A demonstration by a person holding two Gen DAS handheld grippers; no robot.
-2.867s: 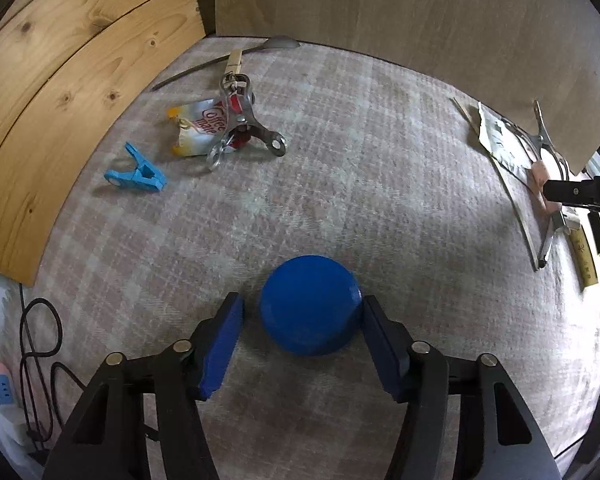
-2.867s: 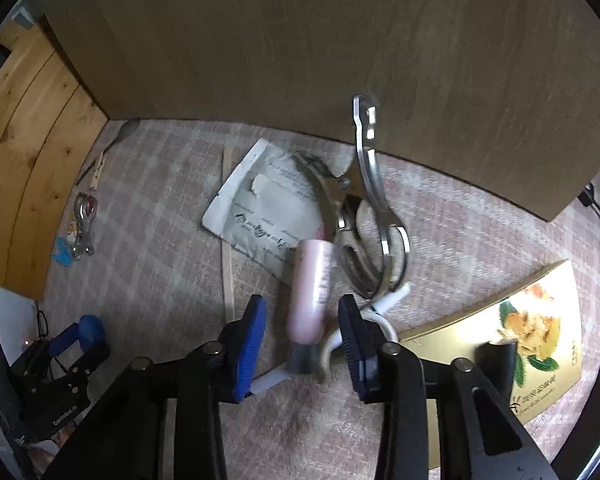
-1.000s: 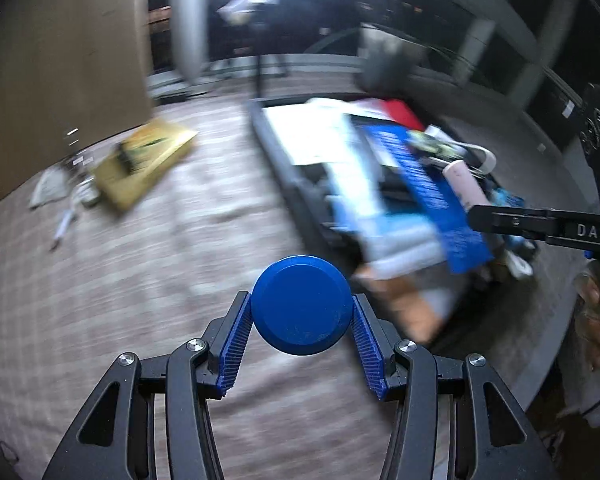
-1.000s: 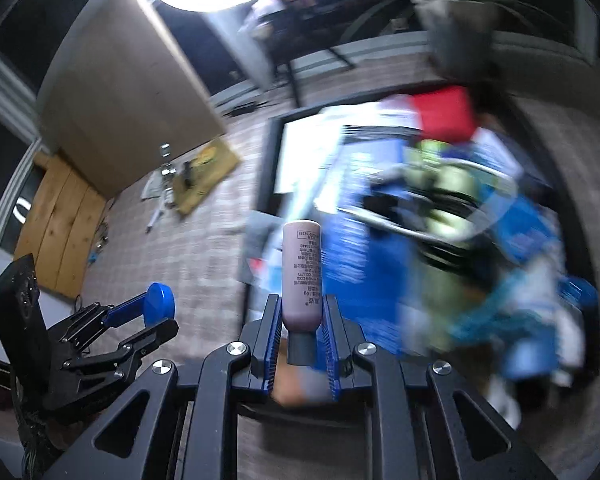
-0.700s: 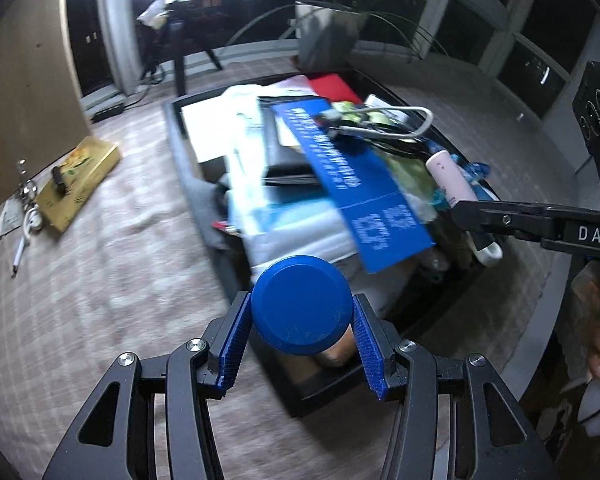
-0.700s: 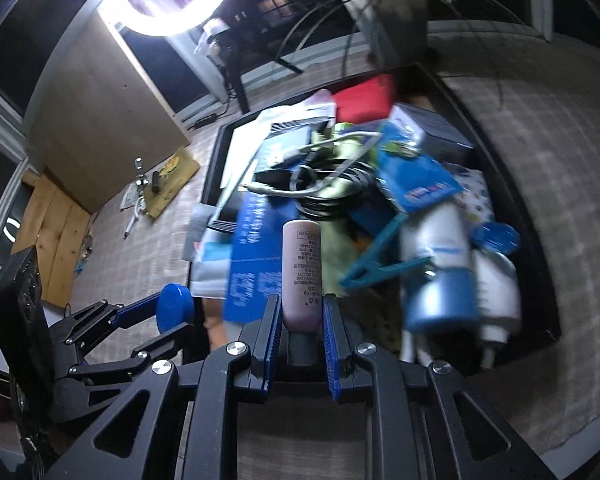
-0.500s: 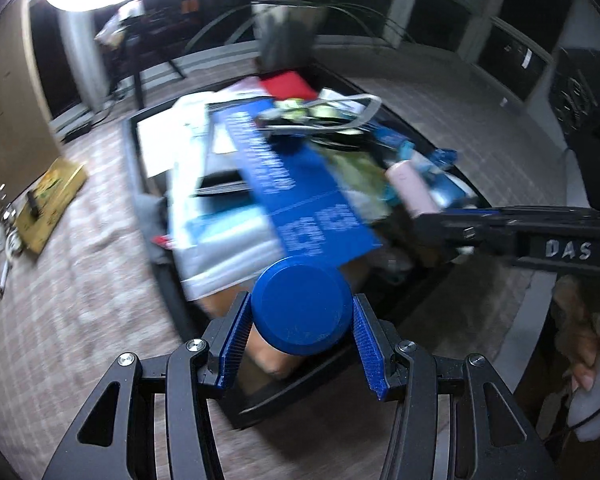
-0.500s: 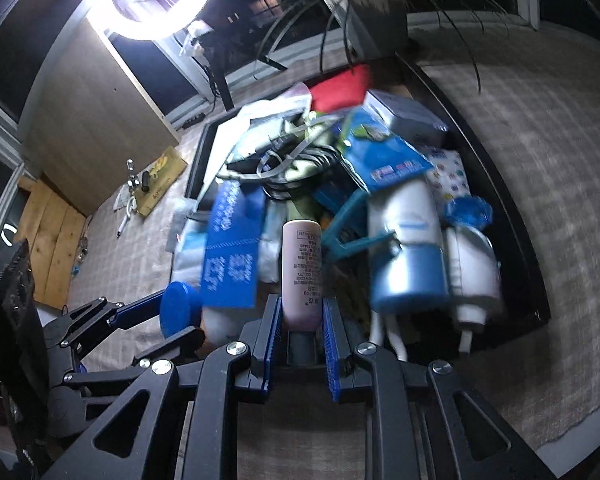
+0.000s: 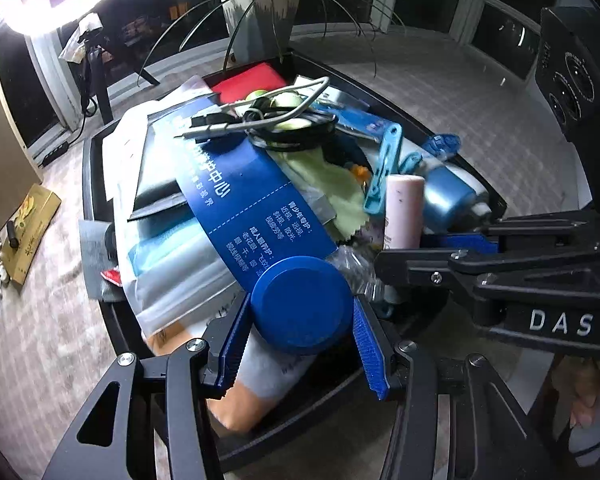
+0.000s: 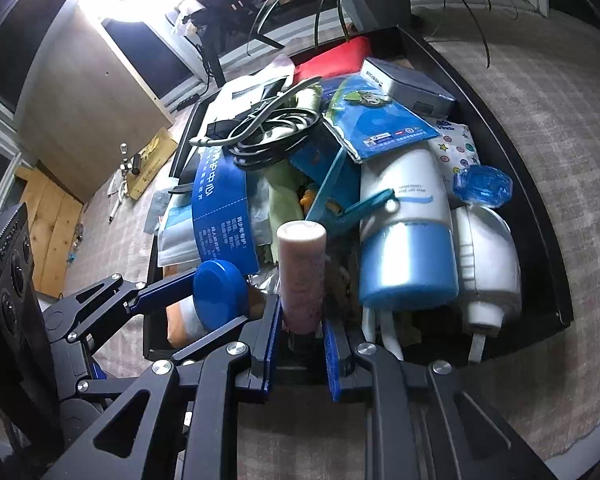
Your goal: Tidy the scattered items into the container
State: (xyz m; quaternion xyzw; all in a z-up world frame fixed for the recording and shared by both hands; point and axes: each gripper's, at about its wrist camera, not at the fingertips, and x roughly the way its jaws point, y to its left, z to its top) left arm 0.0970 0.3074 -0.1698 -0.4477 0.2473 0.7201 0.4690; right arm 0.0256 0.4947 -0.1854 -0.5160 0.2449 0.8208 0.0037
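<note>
Carpeted floor, black container [image 10: 548, 240], "Vinda" tissue pack [image 10: 458, 148]; left gripper [image 9: 300, 344] jaws holding blue lid [image 9: 302, 304], right gripper [image 10: 298, 340] jaws holding pink tube [image 10: 302, 272]

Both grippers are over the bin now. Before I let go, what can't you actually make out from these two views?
- Blue-lidded jar, left wrist view: only the lid faces the camera; its body is hidden behind it.
- Pink tube, right wrist view: the cap end is buried between the fingers.
- Black container: its floor is covered by piled items in both views.
- Items by the yellow box, left wrist view: too small to identify.
</note>
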